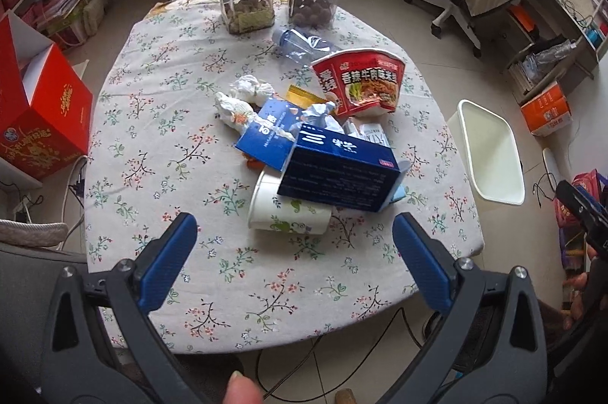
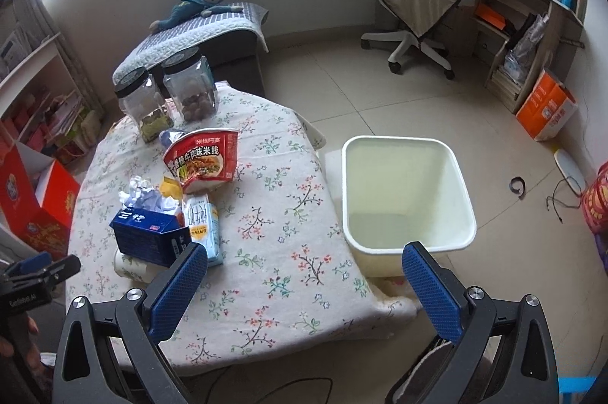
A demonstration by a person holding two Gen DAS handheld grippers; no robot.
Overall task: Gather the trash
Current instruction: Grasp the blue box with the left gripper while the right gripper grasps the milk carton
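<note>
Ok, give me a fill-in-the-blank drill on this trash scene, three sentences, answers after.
1. The blue box rests on top of a paper ____ lying on its side.
2. The white bin stands on the ____, beside the table.
3. Both the left tool and the right tool are ____, holding nothing.

Answers: cup; floor; open

Paper cup [image 1: 288, 210] half hidden under blue box [image 1: 338, 172]; bottle [image 1: 304, 44] behind noodle bowl [image 1: 359, 81].
</note>
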